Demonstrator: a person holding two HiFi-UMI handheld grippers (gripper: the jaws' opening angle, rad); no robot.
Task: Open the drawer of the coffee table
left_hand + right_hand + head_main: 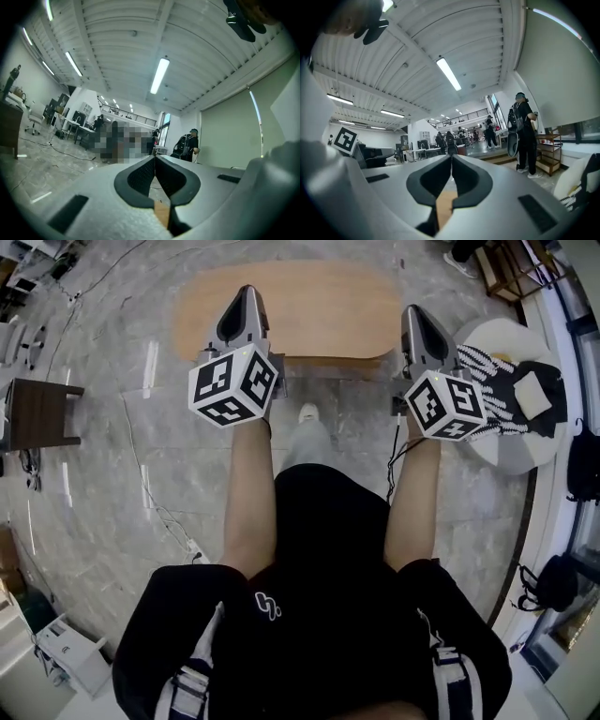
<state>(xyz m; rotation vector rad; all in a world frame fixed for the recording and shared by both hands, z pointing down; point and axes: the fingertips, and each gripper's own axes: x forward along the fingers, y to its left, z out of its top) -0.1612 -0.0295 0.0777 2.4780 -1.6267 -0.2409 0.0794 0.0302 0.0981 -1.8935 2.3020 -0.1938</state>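
Jaws on both grippers meet tip to tip, with nothing caught between them: the left gripper (154, 160) shows its dark pads pressed together in the left gripper view, and the right gripper (451, 159) shows the same in the right gripper view. Below each closed pair a thin sliver of tan wood shows through the gap. In the head view the coffee table (309, 306) lies at 12 o'clock, its oval wooden top seen from above with a darker band along the near edge; the drawer itself cannot be made out from this angle. The left gripper (248, 294) sits at 11 o'clock and the right gripper (412, 315) at 1 o'clock, each held out on a bare forearm and pointing away from the person, tips overlapping the table's near edge in the picture, though whether they touch it cannot be told. One shoe (308, 413) shows on the marble floor (112, 484) between the two arms, just short of the table. At 3 o'clock a round white stand (511, 456) carries a black-and-white patterned cloth (492, 390). At 9 o'clock stands a dark wooden stool (37, 413), well apart from the table. Both gripper views look level across a large room, where a person with a backpack (522, 131) stands at 3 o'clock.
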